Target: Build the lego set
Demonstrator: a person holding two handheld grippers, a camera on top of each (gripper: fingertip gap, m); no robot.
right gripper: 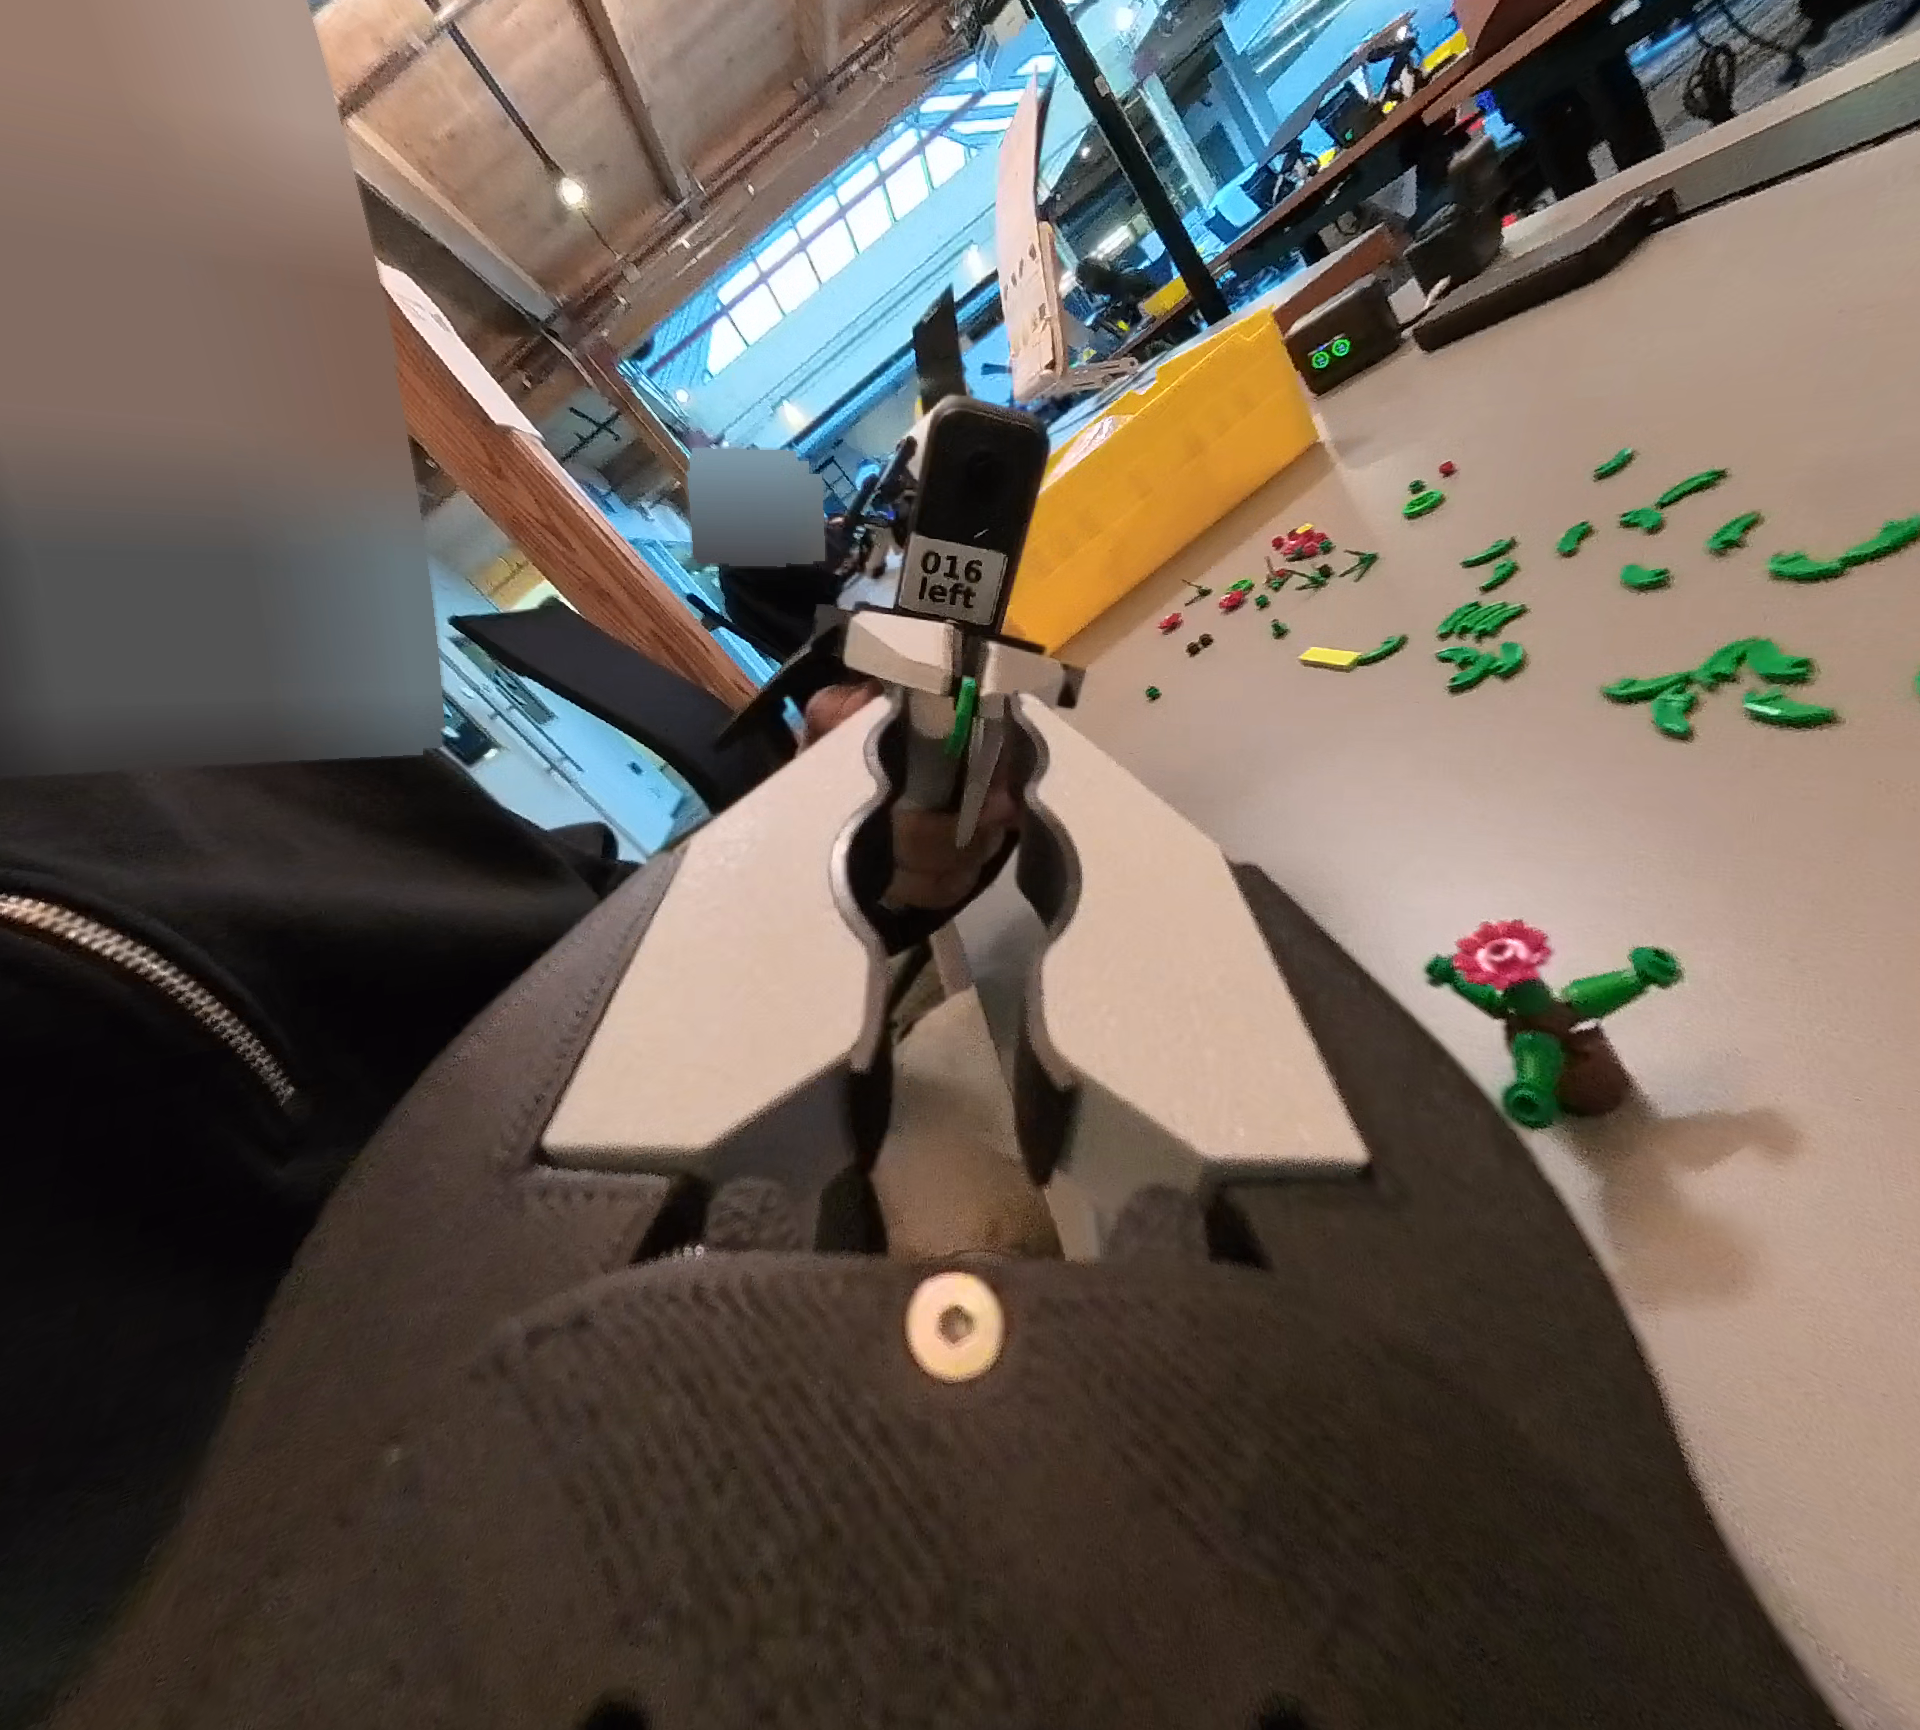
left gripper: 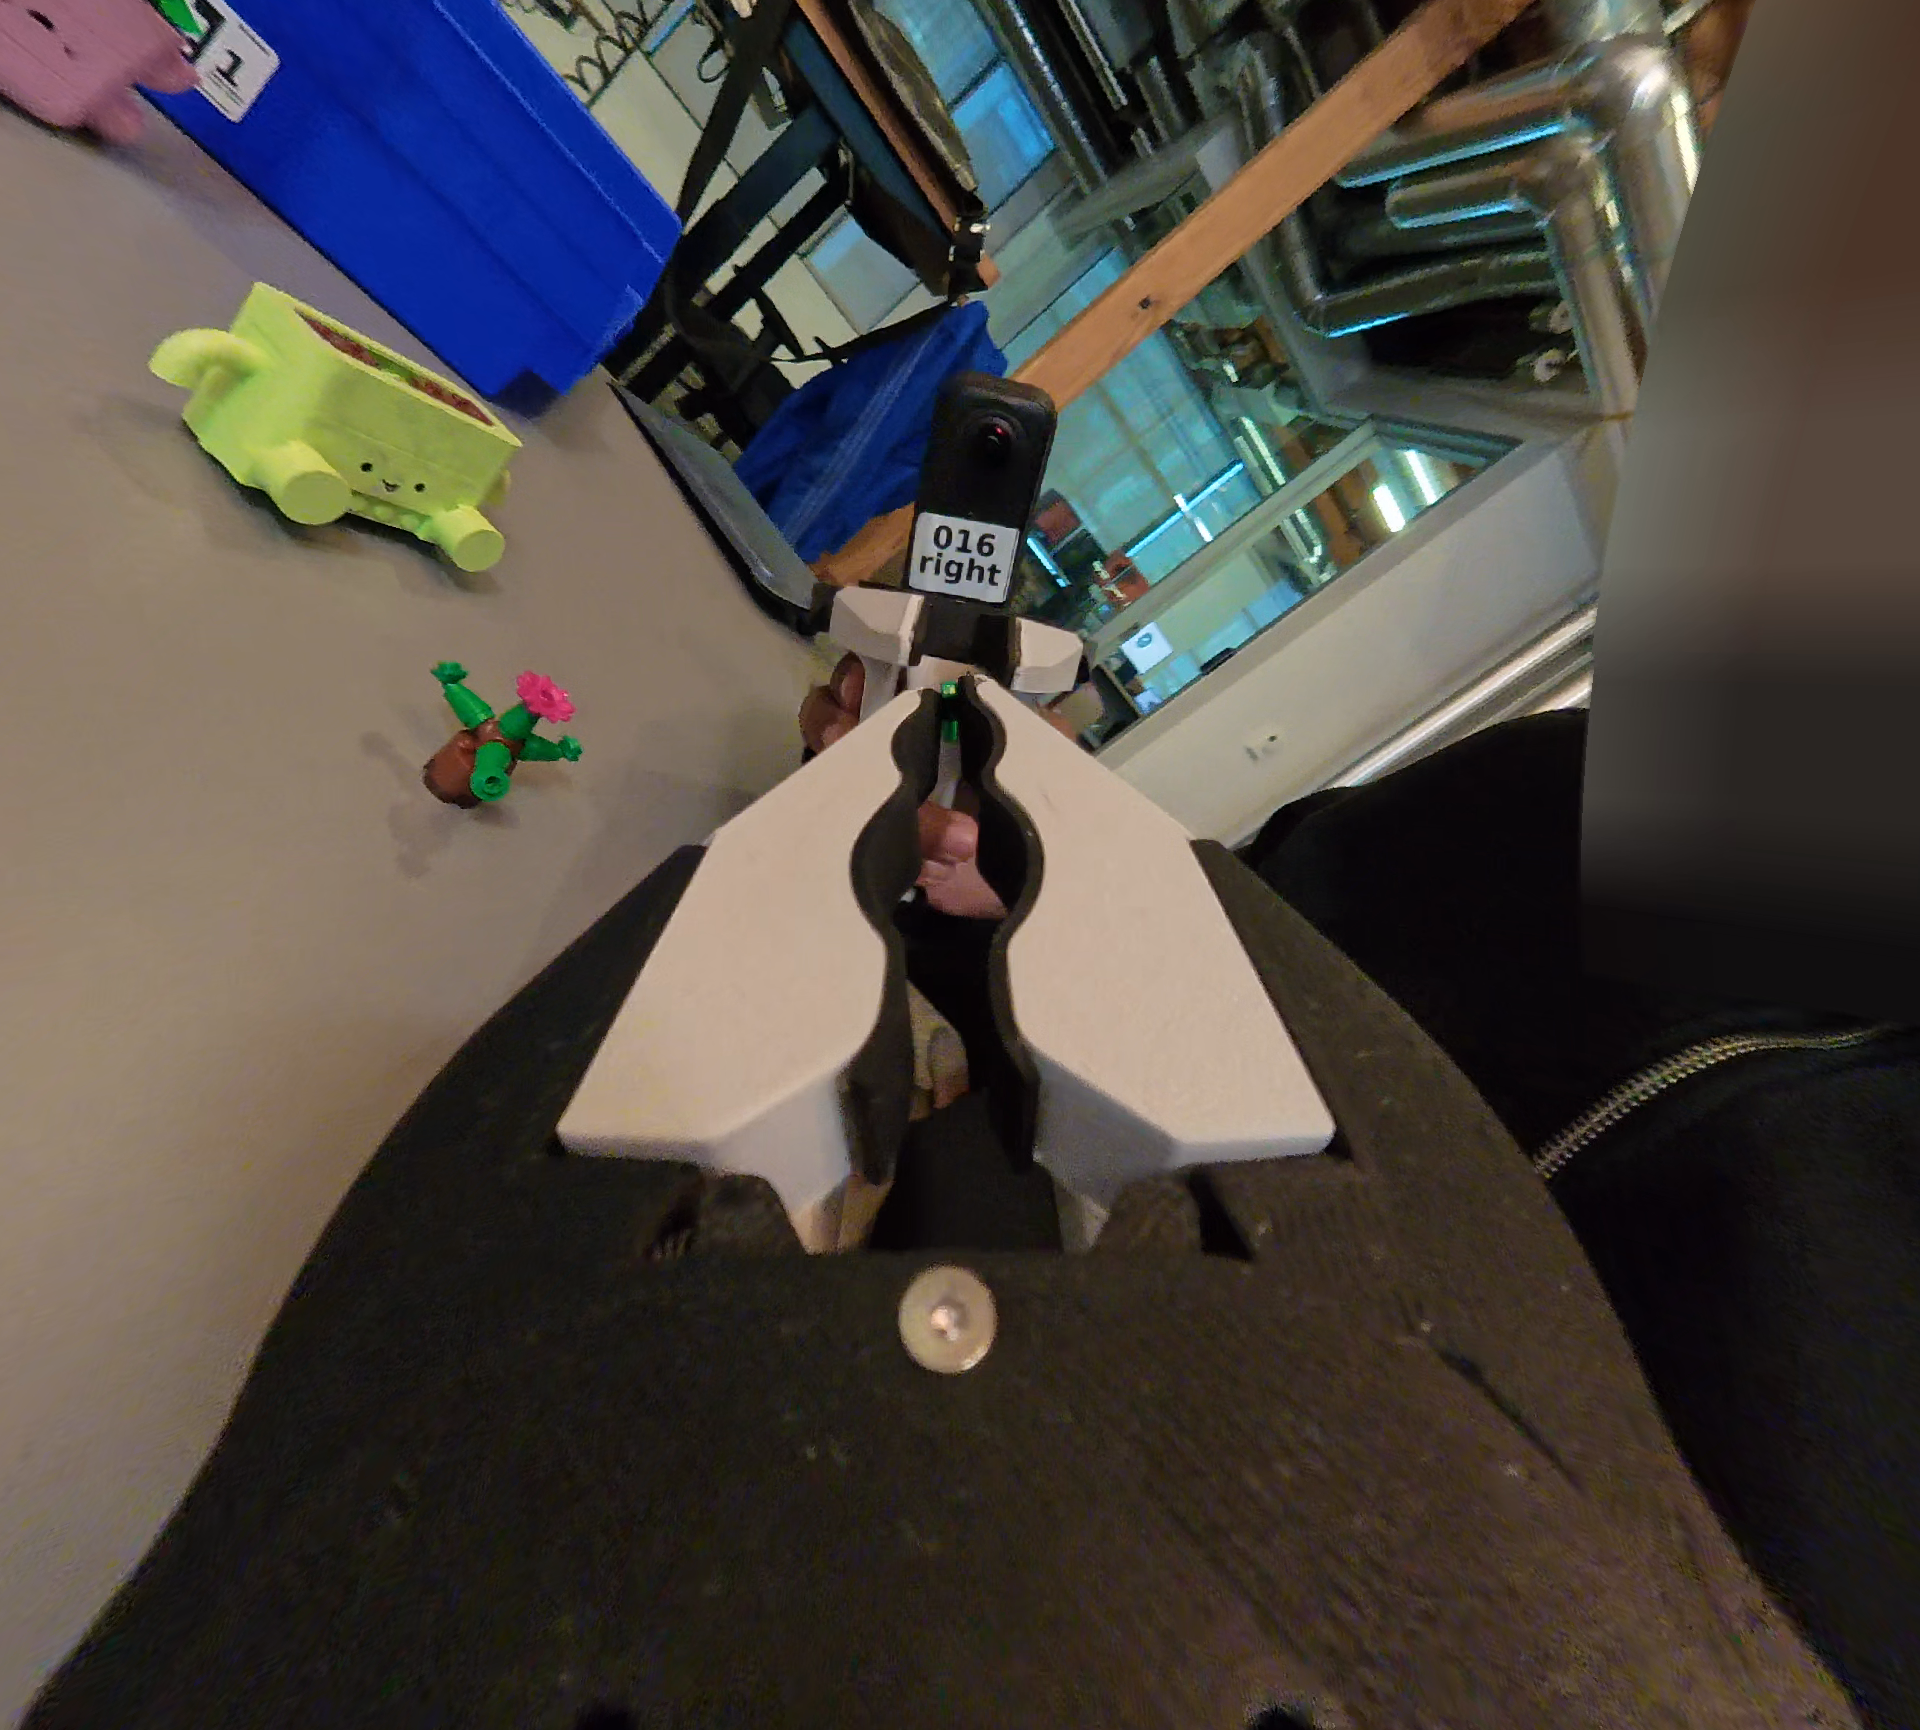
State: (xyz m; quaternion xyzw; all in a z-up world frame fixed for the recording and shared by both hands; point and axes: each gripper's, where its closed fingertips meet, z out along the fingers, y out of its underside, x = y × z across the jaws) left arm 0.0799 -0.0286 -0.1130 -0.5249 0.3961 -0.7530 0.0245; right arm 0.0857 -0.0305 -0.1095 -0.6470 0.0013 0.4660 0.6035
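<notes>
My two grippers face each other tip to tip above the grey table (left gripper: 208, 849). My left gripper (left gripper: 948, 693) is shut on a small green lego piece (left gripper: 949, 716). In the right wrist view the same green piece (right gripper: 964, 706) sits between the left gripper's white fingers. My right gripper (right gripper: 951, 709) has its jaws a little apart around those fingertips, with nothing seen pinched in its pads. A small brown lego trunk with green branches and a pink flower (left gripper: 499, 740) lies on the table beside the grippers; it also shows in the right wrist view (right gripper: 1538, 1005).
A lime green planter (left gripper: 343, 433), a blue bin (left gripper: 416, 122) and a pink planter (left gripper: 62, 39) stand farther off. A yellow tray (right gripper: 1174, 465), several loose green leaves (right gripper: 1662, 641) and small red flower pieces (right gripper: 1288, 558) lie on the table. A person in a dark jacket (right gripper: 208, 953) is close by. The grippers are tip to tip, or close to it.
</notes>
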